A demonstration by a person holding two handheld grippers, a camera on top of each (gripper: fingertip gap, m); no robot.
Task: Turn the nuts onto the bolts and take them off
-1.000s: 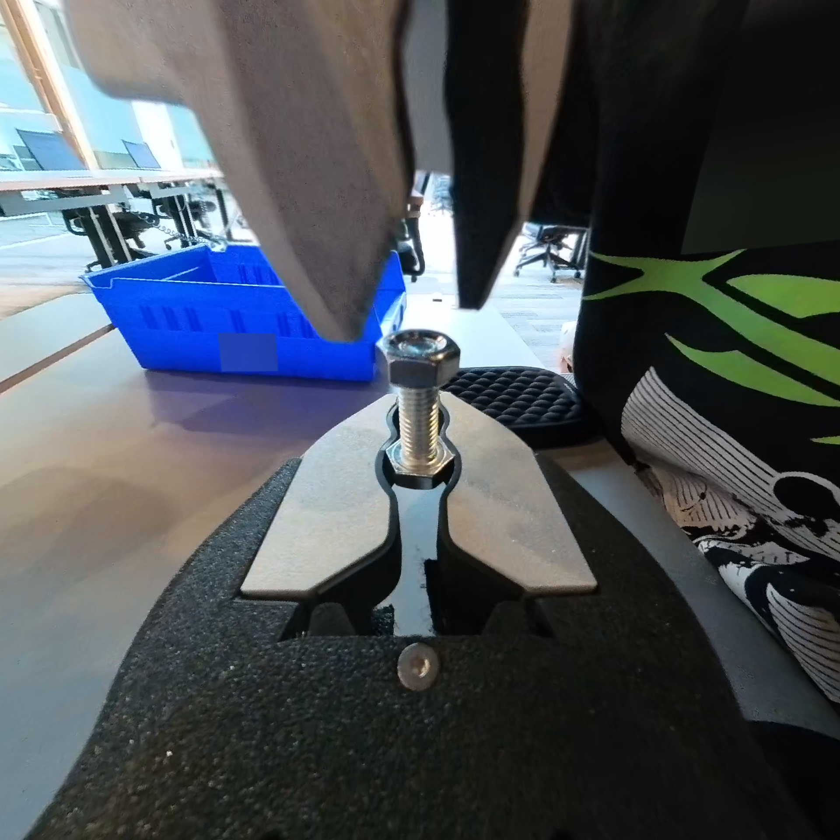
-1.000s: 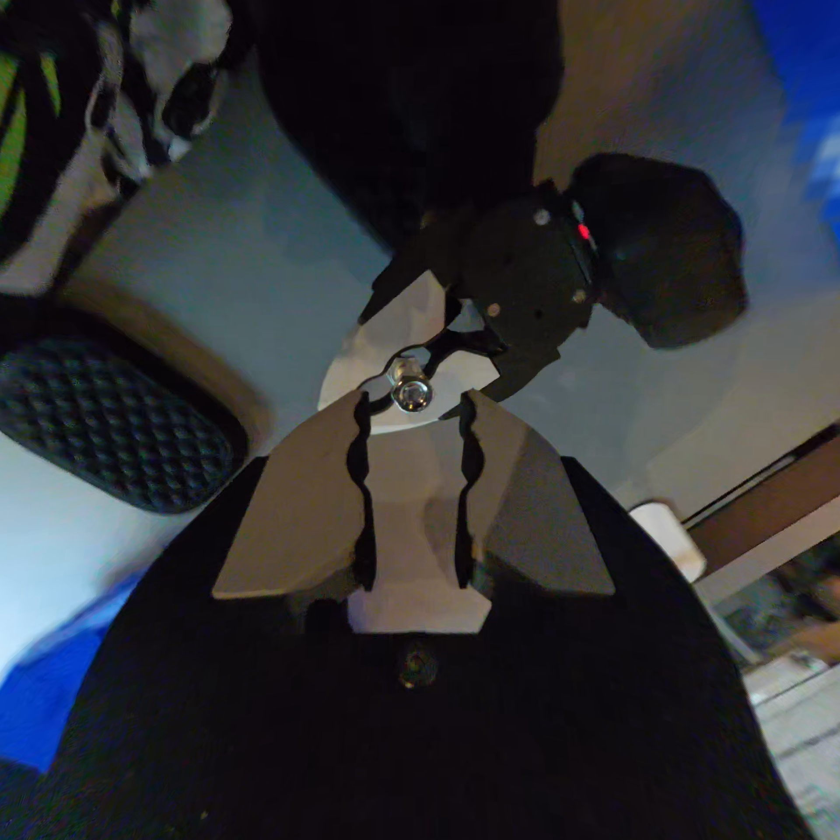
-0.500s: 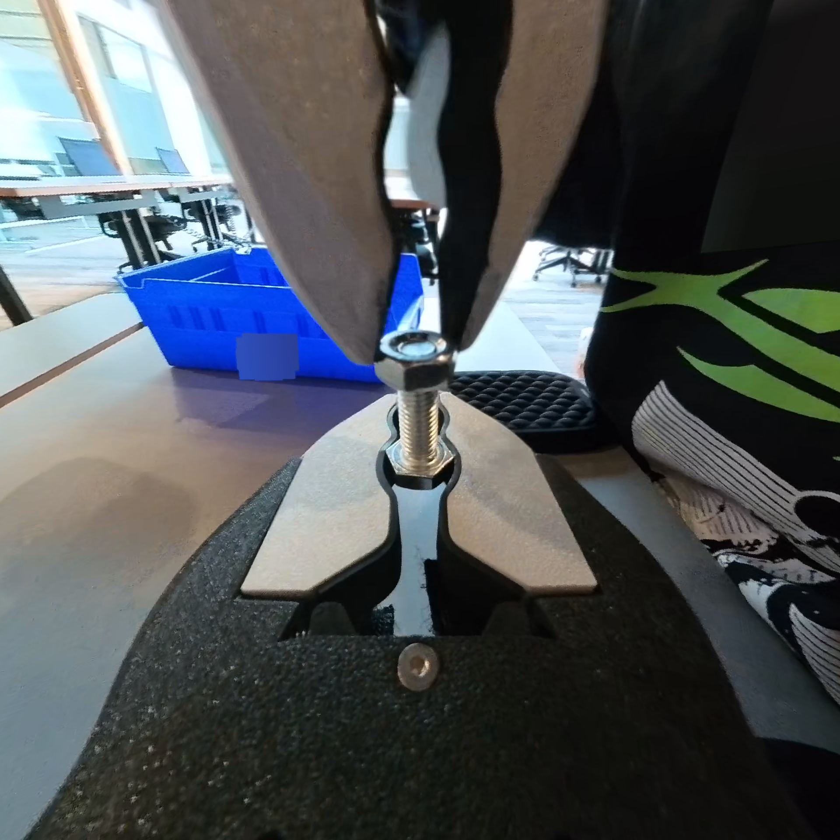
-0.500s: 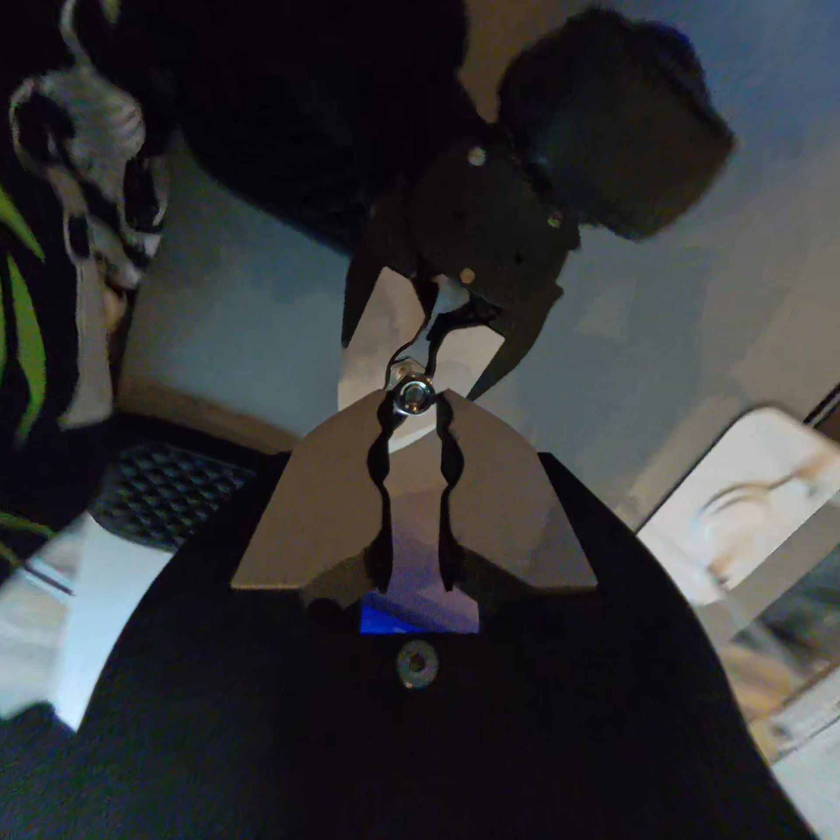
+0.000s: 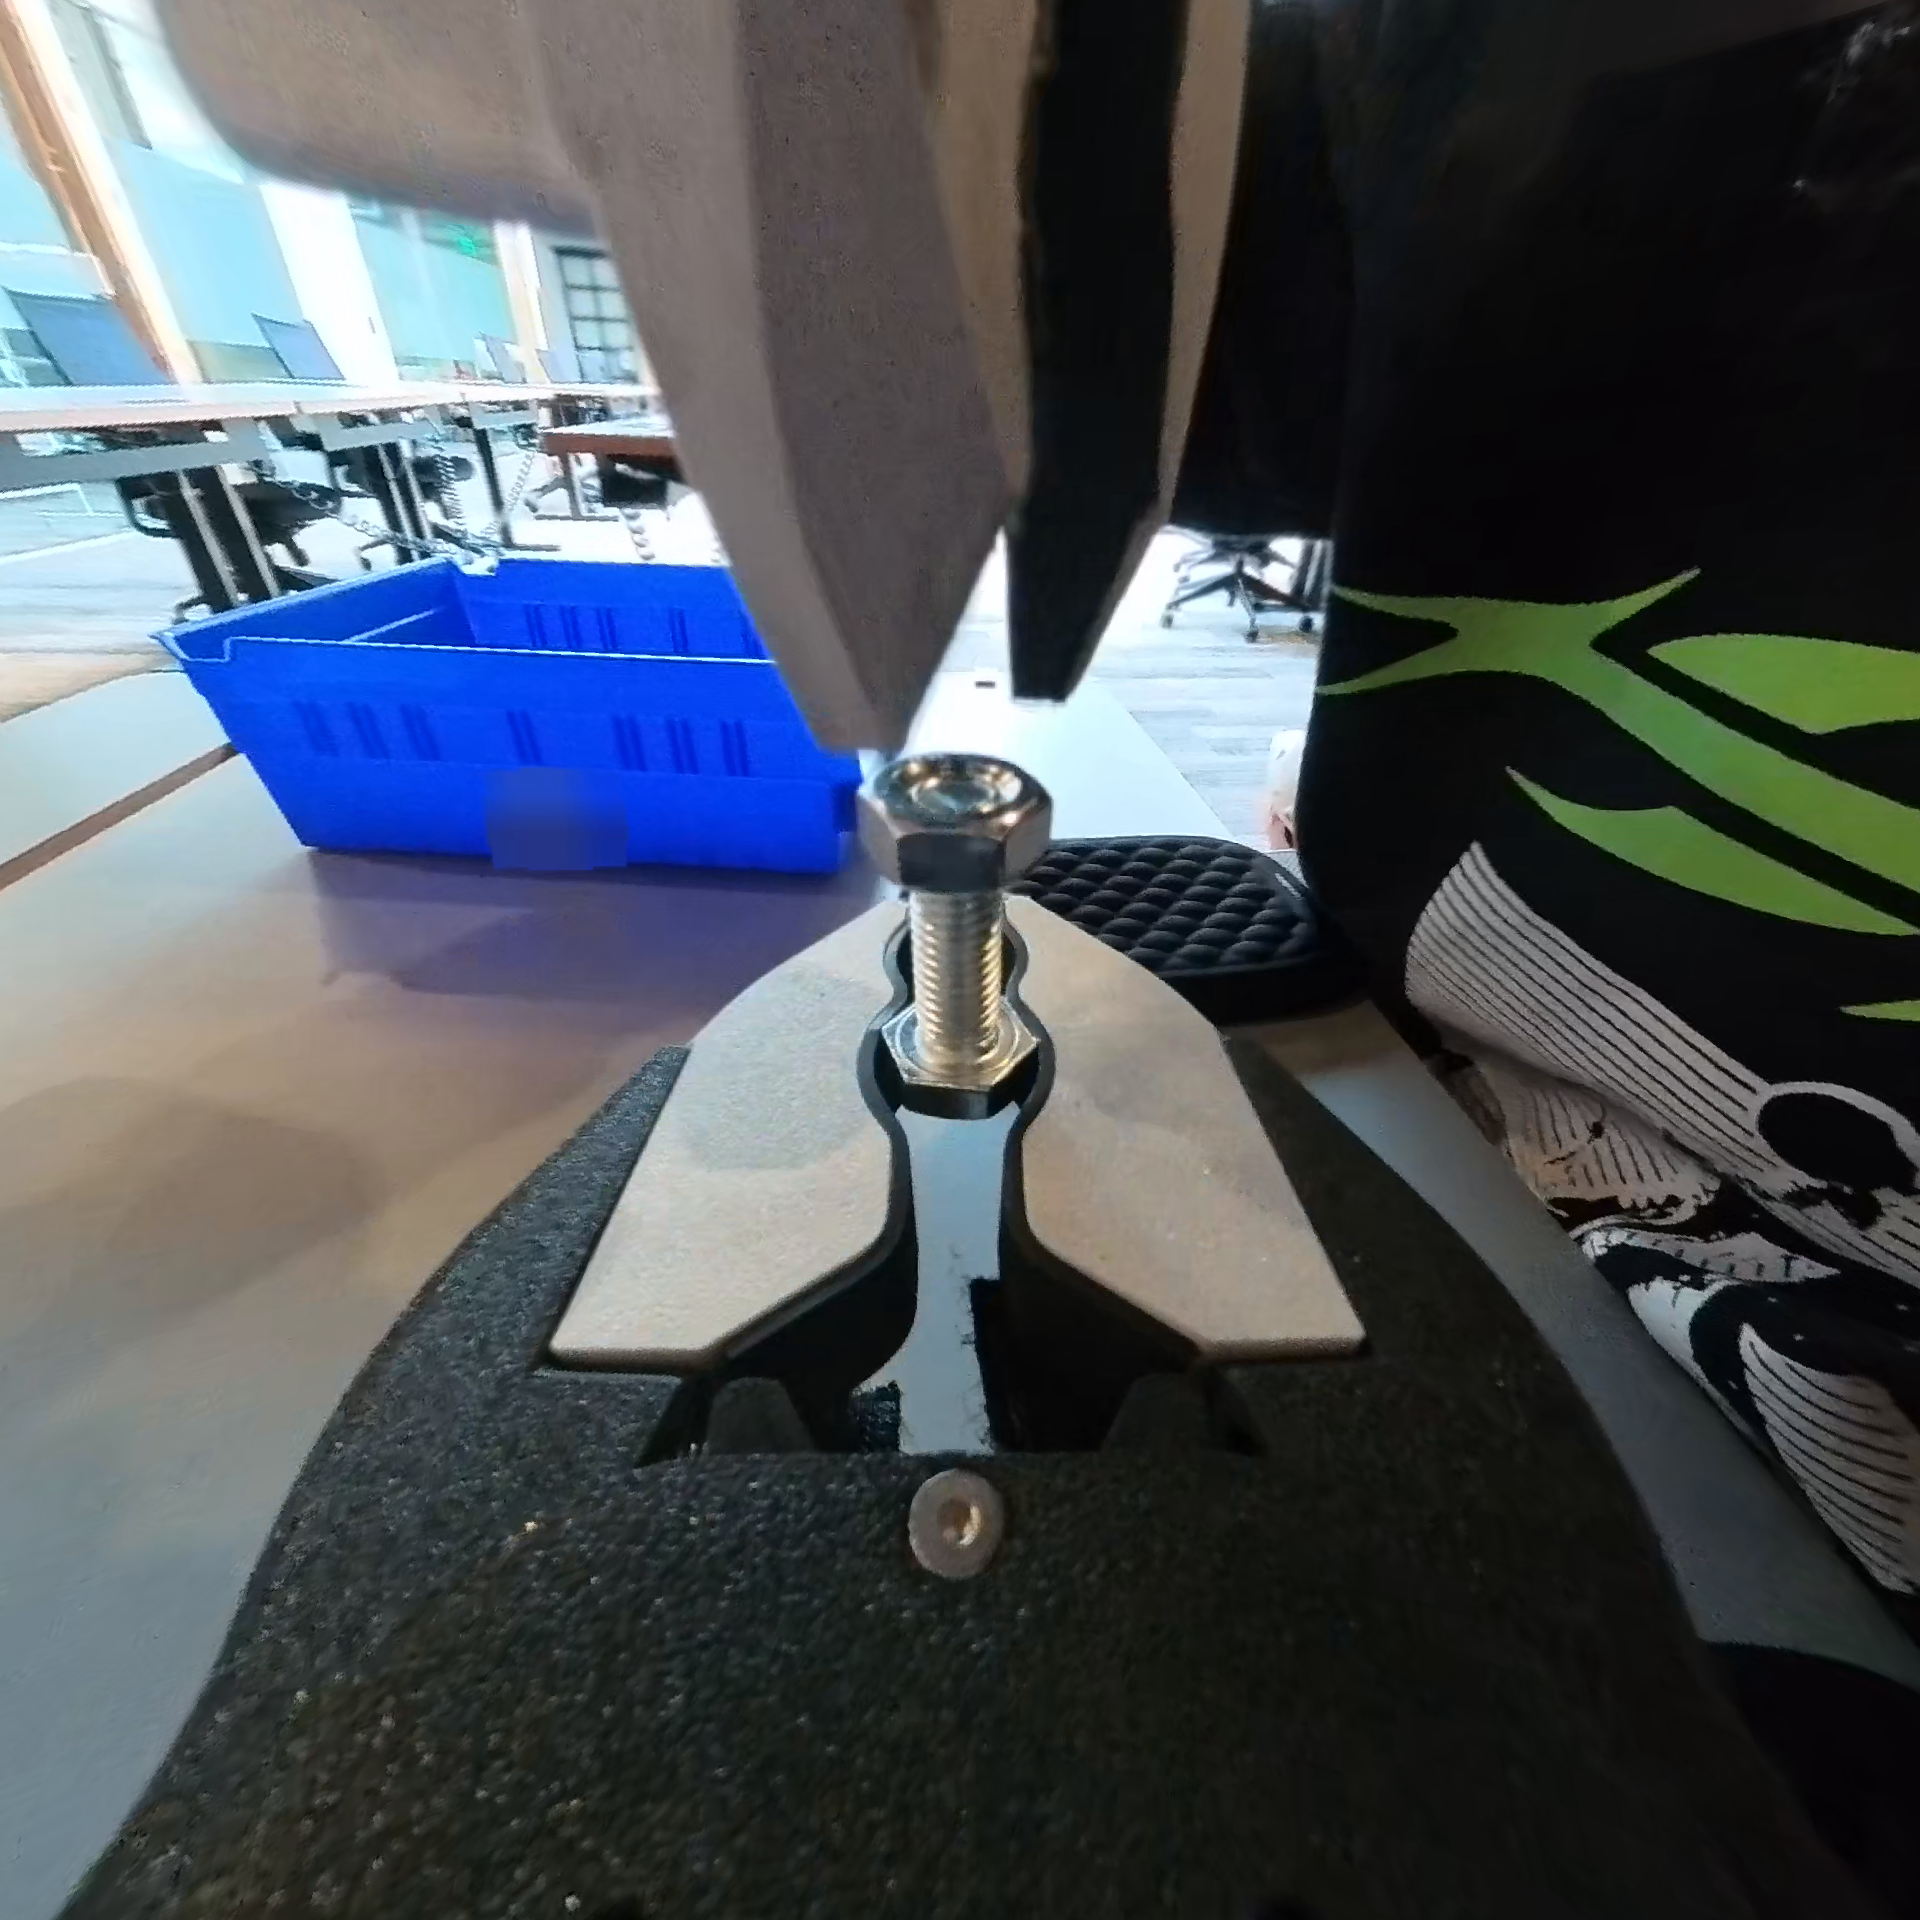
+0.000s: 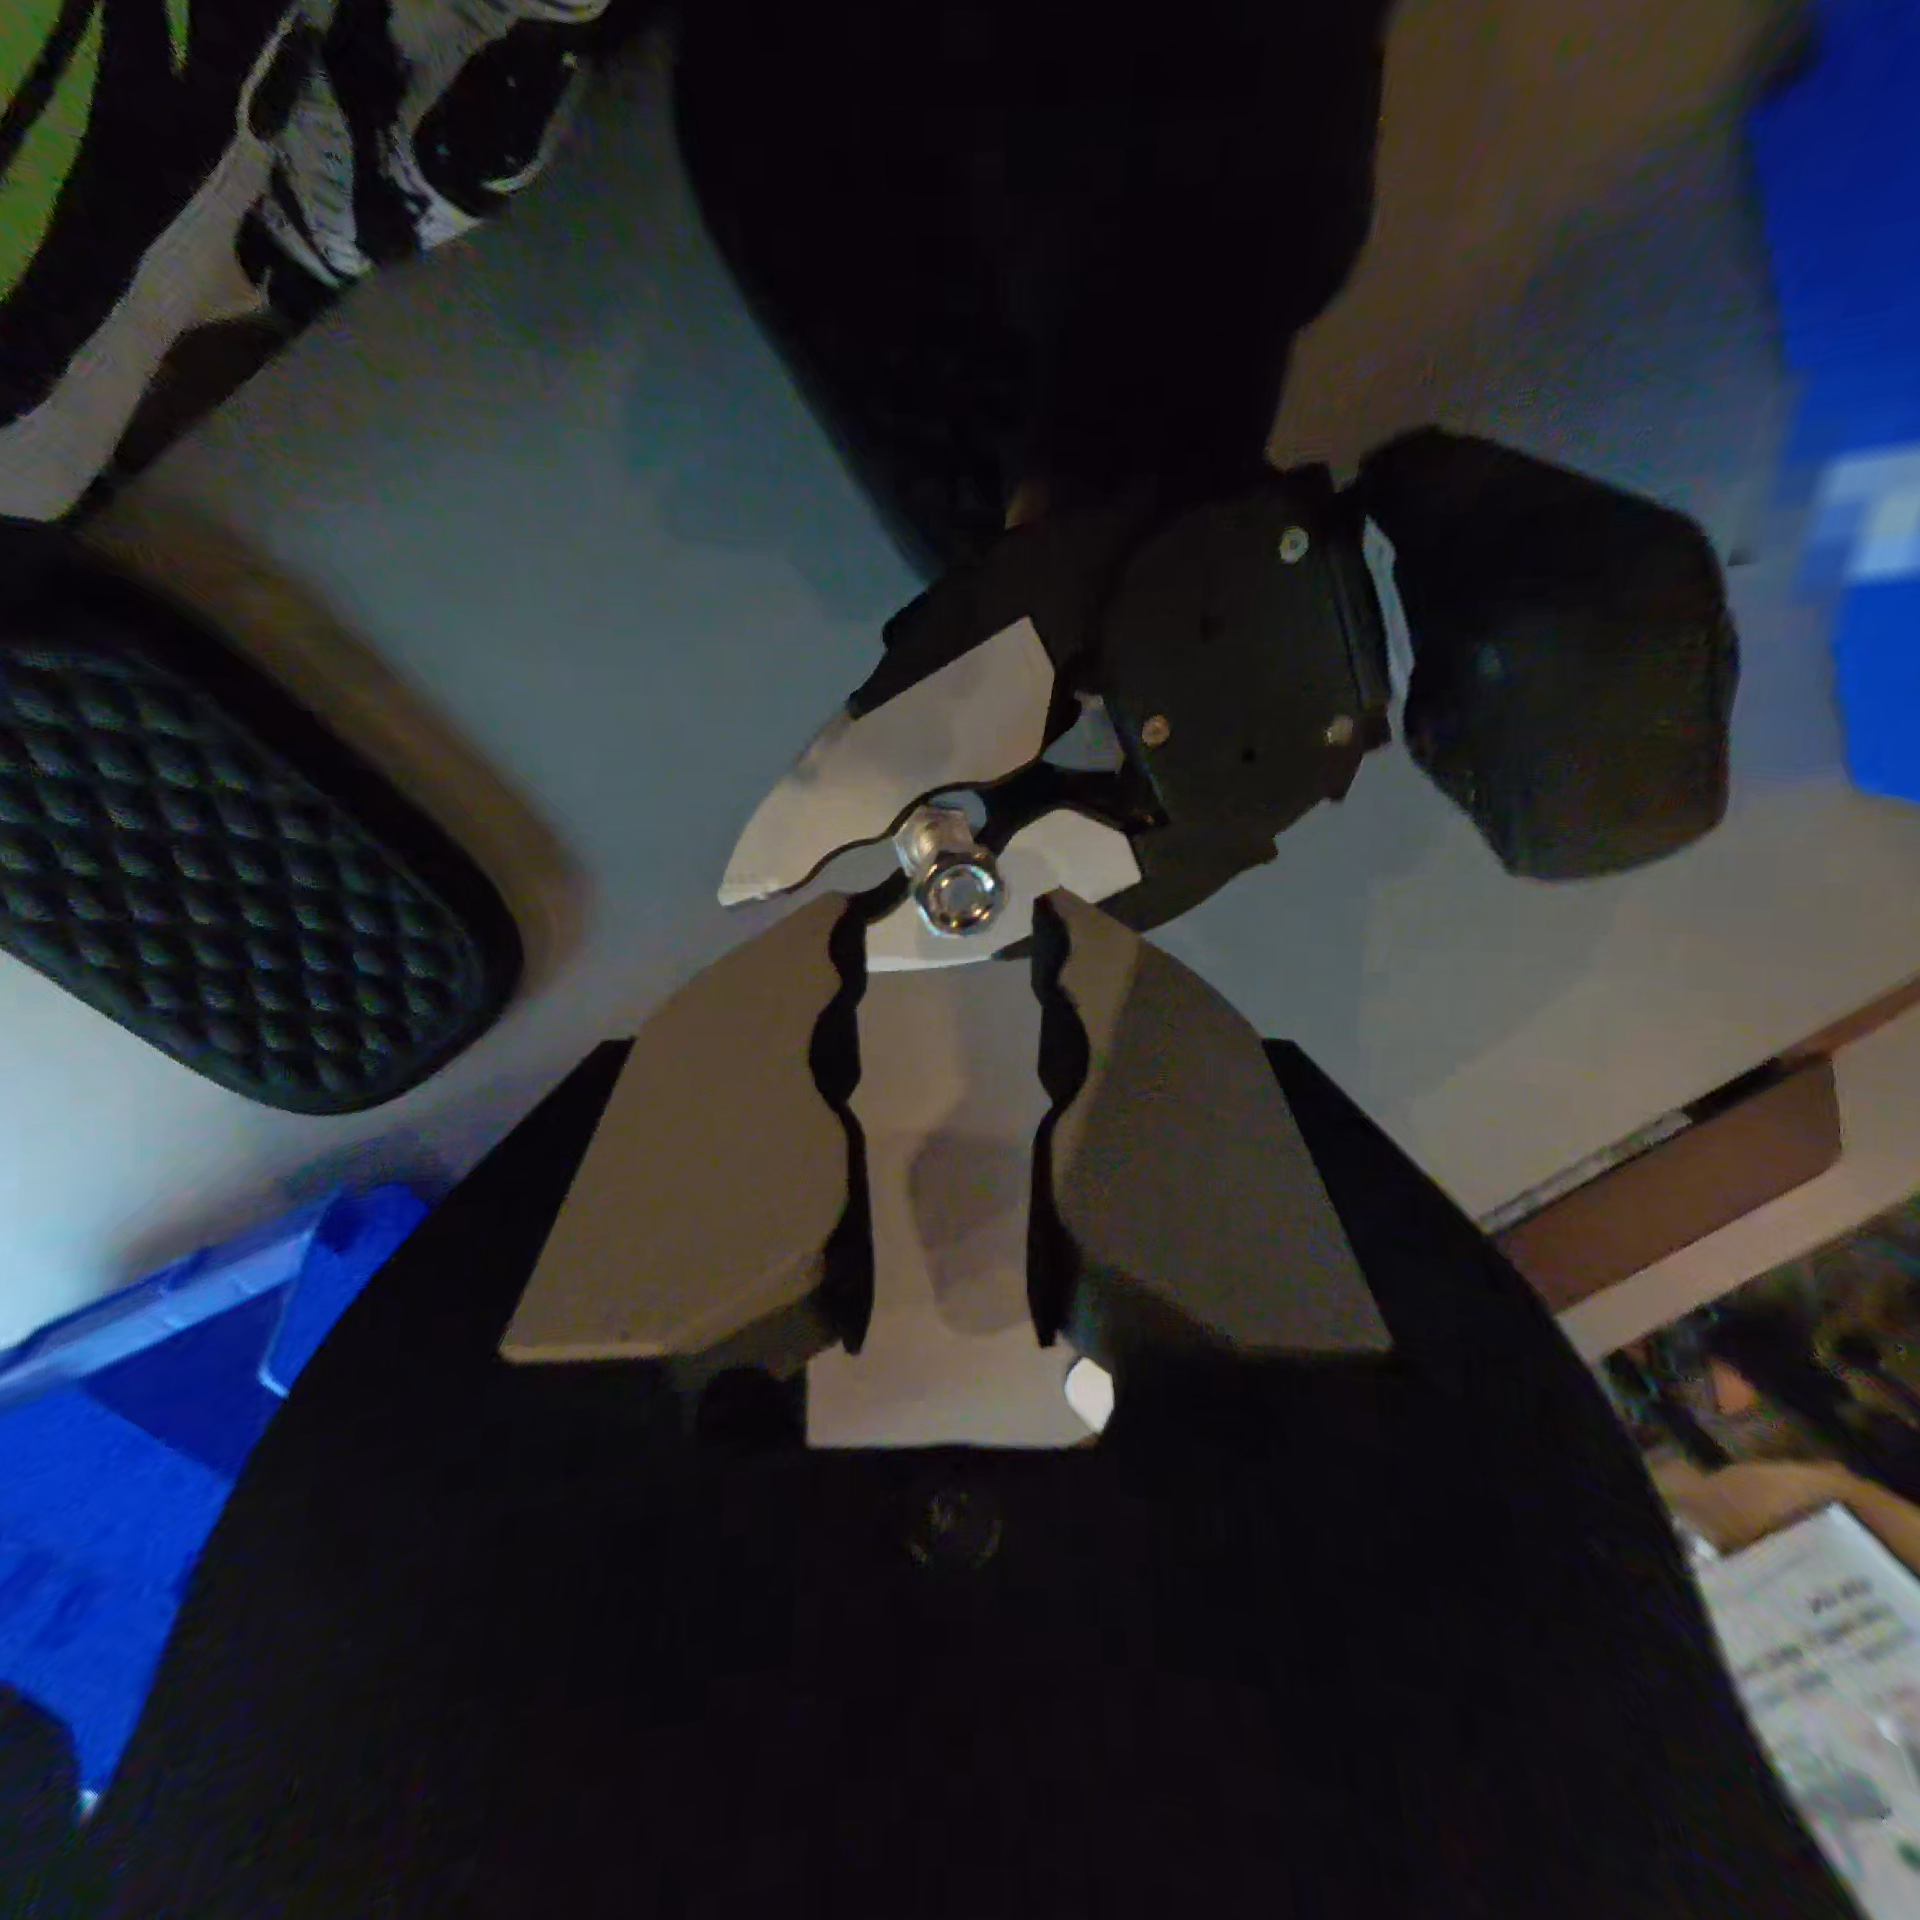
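Observation:
A steel bolt (image 5: 954, 935) stands upright with its hex head (image 5: 954, 821) on top. A nut (image 5: 961, 1070) sits low on its thread. My left gripper (image 5: 956, 935) is shut on the nut and holds the bolt above the grey table (image 5: 260, 1091). My right gripper (image 5: 956, 707) hangs from above, open, with its tips just over the bolt head and not touching it. In the right wrist view my right gripper (image 6: 940, 925) points down at the bolt head (image 6: 956, 896), which lies between and just past its open tips. The left gripper (image 6: 1195, 707) shows beyond it.
A blue plastic bin (image 5: 499, 748) stands on the table behind and to the left. A black textured pad (image 5: 1174, 914) lies just behind the bolt. A person's black printed shirt (image 5: 1610, 831) fills the right side. Papers (image 6: 1818, 1714) lie at the right wrist view's lower right.
Half a second ago my right gripper's fingers were closed in around the bolt head. They have since opened and lifted slightly, and the right gripper has rotated. The left gripper keeps its hold.

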